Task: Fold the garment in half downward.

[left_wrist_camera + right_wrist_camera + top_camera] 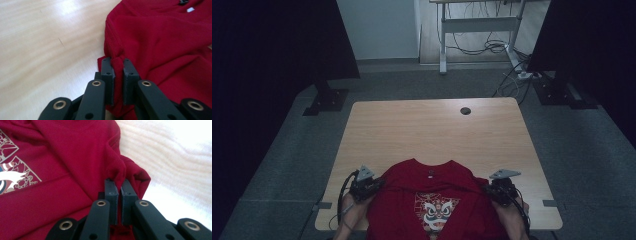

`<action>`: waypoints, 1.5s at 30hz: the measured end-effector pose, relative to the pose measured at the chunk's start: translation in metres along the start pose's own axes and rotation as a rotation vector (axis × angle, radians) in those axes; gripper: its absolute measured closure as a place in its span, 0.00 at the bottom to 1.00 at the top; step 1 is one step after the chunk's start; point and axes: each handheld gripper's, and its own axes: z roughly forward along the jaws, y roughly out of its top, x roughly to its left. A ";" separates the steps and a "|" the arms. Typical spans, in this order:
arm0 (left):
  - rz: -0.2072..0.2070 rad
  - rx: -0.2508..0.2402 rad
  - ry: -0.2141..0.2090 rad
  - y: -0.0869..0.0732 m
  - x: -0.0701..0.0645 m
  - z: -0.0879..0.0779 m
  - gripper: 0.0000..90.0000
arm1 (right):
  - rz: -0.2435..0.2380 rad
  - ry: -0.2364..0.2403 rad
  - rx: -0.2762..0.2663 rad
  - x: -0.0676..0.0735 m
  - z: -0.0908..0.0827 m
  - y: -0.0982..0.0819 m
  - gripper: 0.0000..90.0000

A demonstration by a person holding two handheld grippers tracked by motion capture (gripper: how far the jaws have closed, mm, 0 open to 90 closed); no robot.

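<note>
Red T-shirt sits at the near edge of the wooden counter, collar pointing to the far side, printed graphic face up, lower part running off the near edge of the high view. I've got the left claw on the shirt's left edge and the right claw on its right edge, both about level with the shoulders. Left gripper view: jaws nearly together, a bunched fold of red fabric pinched between the pads, bare counter to the left of it, collar label visible far up on the right. Right gripper view: same story, jaws clamped tight on a puckered fold at the shirt edge, part of the print to the left, counter to the right, washed out by glare. Cloth between the two claws looks drawn up slightly, with creases running across the chest. Cable hole at the far side of the counter, well apart from the shirt.
</note>
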 end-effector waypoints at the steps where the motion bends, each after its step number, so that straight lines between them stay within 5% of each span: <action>1: 0.009 0.011 0.032 0.014 0.006 0.014 0.92 | 0.000 0.000 0.000 0.000 0.000 0.000 0.96; 3: 0.009 0.011 0.032 0.014 0.006 0.014 0.92 | 0.011 -0.017 -0.010 -0.006 0.006 0.007 0.96; 4: 0.010 0.022 0.072 0.033 0.018 0.034 0.92 | 0.029 -0.036 -0.018 -0.016 0.014 0.016 0.96; 7: 0.010 0.022 0.072 0.033 0.018 0.034 0.92 | 0.036 -0.043 -0.019 -0.019 0.016 0.019 0.96; 8: 0.006 0.030 0.104 0.044 0.025 0.045 0.92 | 0.036 -0.043 -0.019 -0.019 0.016 0.019 0.96; 14: -0.014 0.034 0.115 0.050 0.028 0.051 0.92 | 0.088 -0.054 -0.034 -0.034 0.030 0.035 0.96; 17: -0.014 0.015 0.131 0.051 0.029 0.045 0.93 | 0.056 -0.059 -0.042 -0.032 0.025 0.040 0.96; 18: -0.031 -0.079 0.125 0.055 0.029 0.025 0.93 | 0.056 -0.059 -0.042 -0.032 0.025 0.040 0.96; 19: -0.005 -0.093 0.131 0.058 0.027 0.017 0.93 | 0.048 -0.040 -0.115 -0.028 0.009 0.043 0.96; 21: -0.005 -0.093 0.131 0.058 0.027 0.017 0.93 | 0.039 -0.038 -0.128 -0.026 0.002 0.044 0.96; 22: 0.055 -0.144 0.137 0.062 0.015 -0.008 0.93 | 0.039 -0.038 -0.128 -0.026 0.002 0.044 0.96; 23: 0.055 -0.144 0.137 0.062 0.015 -0.008 0.92 | 0.039 -0.038 -0.128 -0.026 0.002 0.044 0.96; 24: 0.077 -0.166 0.126 0.060 0.007 -0.024 0.92 | 0.019 -0.033 -0.167 -0.022 -0.018 0.047 0.96; 26: 0.077 -0.166 0.126 0.060 0.007 -0.024 0.92 | 0.018 -0.026 -0.188 -0.022 -0.031 0.045 0.96; 27: 0.100 -0.160 0.103 0.047 -0.001 -0.043 0.92 | 0.018 -0.026 -0.188 -0.022 -0.031 0.045 0.96; 29: 0.070 -0.153 0.056 0.033 -0.002 -0.048 0.92 | 0.033 -0.008 -0.187 -0.023 -0.049 0.027 0.96; 31: 0.070 -0.153 0.056 0.033 -0.002 -0.048 0.92 | 0.044 0.006 -0.179 -0.024 -0.050 0.020 0.96; 32: 0.037 -0.101 -0.008 0.009 -0.005 -0.046 0.92 | 0.044 0.006 -0.179 -0.024 -0.050 0.020 0.96; 33: 0.037 -0.076 -0.019 0.002 -0.007 -0.043 0.91 | 0.073 0.052 -0.131 -0.025 -0.049 -0.003 0.96; 35: 0.037 -0.076 -0.019 0.002 -0.007 -0.043 0.90 | 0.084 0.064 -0.113 -0.025 -0.047 -0.010 0.96; 36: 0.041 -0.029 -0.029 -0.012 -0.010 -0.035 0.90 | 0.084 0.064 -0.113 -0.025 -0.047 -0.010 0.96; 41: 0.008 -0.011 -0.052 -0.014 -0.002 -0.024 0.86 | 0.120 0.108 -0.013 -0.034 -0.029 -0.030 0.95; 45: 0.008 -0.021 -0.042 -0.009 0.004 -0.015 0.85 | 0.105 0.079 -0.014 -0.033 -0.026 -0.027 0.95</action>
